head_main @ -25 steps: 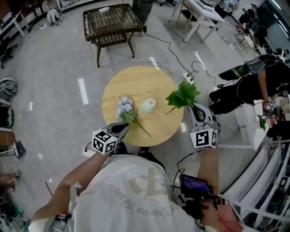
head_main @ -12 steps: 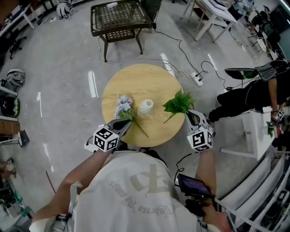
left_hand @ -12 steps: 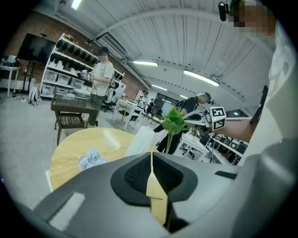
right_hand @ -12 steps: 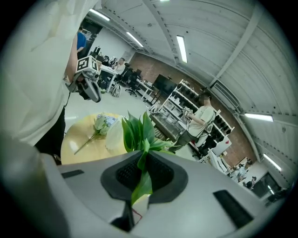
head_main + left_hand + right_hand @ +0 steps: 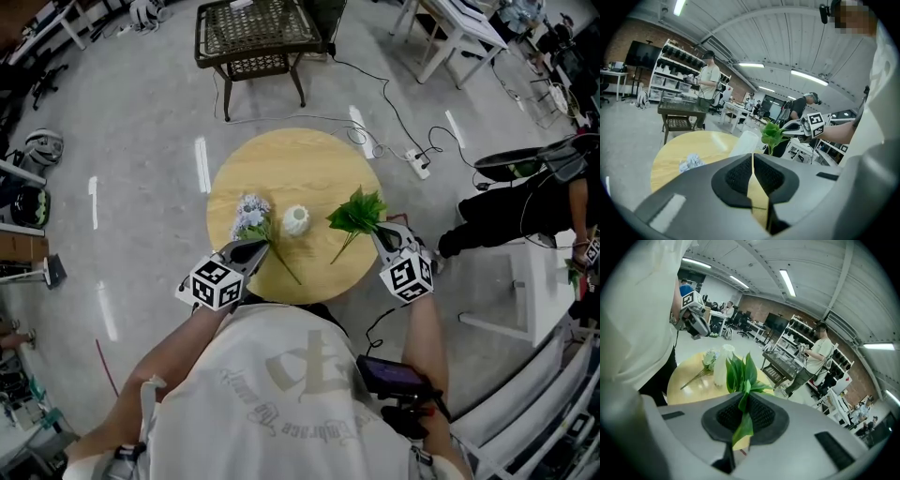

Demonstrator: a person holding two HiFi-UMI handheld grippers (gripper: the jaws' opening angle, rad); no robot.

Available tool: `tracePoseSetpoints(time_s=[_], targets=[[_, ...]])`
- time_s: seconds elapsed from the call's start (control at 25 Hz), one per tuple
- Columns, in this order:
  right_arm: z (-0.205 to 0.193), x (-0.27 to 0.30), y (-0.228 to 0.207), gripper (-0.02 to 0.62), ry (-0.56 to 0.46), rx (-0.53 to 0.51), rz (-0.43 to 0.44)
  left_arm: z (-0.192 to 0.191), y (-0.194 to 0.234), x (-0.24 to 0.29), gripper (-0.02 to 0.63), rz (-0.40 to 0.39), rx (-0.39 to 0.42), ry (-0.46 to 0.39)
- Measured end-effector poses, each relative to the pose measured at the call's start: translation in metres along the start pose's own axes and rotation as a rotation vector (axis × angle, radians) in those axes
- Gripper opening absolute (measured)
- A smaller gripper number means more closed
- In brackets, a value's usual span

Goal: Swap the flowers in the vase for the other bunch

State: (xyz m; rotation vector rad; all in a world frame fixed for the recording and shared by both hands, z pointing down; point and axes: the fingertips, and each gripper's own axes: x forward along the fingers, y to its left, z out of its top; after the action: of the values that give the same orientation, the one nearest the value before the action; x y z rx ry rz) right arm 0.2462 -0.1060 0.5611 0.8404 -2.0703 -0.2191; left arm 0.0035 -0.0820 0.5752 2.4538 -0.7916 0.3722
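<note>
A white vase (image 5: 296, 220) stands empty in the middle of the round wooden table (image 5: 281, 159). A pale lavender bunch (image 5: 250, 216) lies flat left of the vase, its stem running toward the near edge. My left gripper (image 5: 251, 250) hovers at the table's near left edge beside that stem, shut with nothing in it (image 5: 752, 174). My right gripper (image 5: 384, 236) is shut on the stem of the green leafy bunch (image 5: 356, 212), held low just right of the vase. In the right gripper view the green bunch (image 5: 740, 373) rises from between the pads, with the vase (image 5: 721, 364) behind it.
A dark wicker side table (image 5: 258, 33) stands beyond the round table. A power strip and cables (image 5: 417, 164) lie on the floor at the right. A seated person (image 5: 530, 192) is at the far right, by white tables (image 5: 459, 28). Another person (image 5: 708, 77) stands by shelves.
My right gripper has come down and moved left with the green bunch, closer to the vase. The left gripper has shifted slightly along the table's near edge. The lavender bunch lies unmoved.
</note>
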Motion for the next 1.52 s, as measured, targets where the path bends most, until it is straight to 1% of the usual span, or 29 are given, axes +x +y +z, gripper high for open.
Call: tracePoseSetpoints(time_s=[0.32, 0.56, 0.72, 0.92, 1.04, 1.2, 1.36, 1.52], targets=[[-0.036, 0.032, -0.006, 0.015, 0.014, 0.037, 0.101, 0.011, -0.001, 0.014, 0.015, 0.071, -0.011, -0.027], [-0.058, 0.062, -0.004, 0.015, 0.024, 0.077, 0.189, 0.009, -0.002, 0.02, 0.015, 0.13, -0.033, -0.036], [-0.064, 0.082, 0.0, 0.015, 0.038, 0.061, 0.251, 0.006, 0.0, 0.019, 0.015, 0.171, -0.056, -0.043], [-0.069, 0.103, 0.003, 0.015, 0.064, 0.036, 0.305, -0.003, 0.0, 0.016, 0.015, 0.213, -0.08, -0.041], [-0.068, 0.113, 0.001, 0.015, 0.075, 0.017, 0.318, -0.005, 0.001, 0.015, 0.015, 0.235, -0.093, -0.048], [-0.07, 0.127, -0.006, 0.015, 0.097, -0.009, 0.315, -0.008, 0.0, 0.017, 0.015, 0.253, -0.105, -0.056], [-0.073, 0.14, -0.008, 0.016, 0.129, -0.024, 0.32, -0.013, -0.002, 0.016, 0.015, 0.268, -0.116, -0.059], [-0.069, 0.151, -0.006, 0.017, 0.139, -0.03, 0.327, -0.016, -0.001, 0.009, 0.015, 0.298, -0.124, -0.058]])
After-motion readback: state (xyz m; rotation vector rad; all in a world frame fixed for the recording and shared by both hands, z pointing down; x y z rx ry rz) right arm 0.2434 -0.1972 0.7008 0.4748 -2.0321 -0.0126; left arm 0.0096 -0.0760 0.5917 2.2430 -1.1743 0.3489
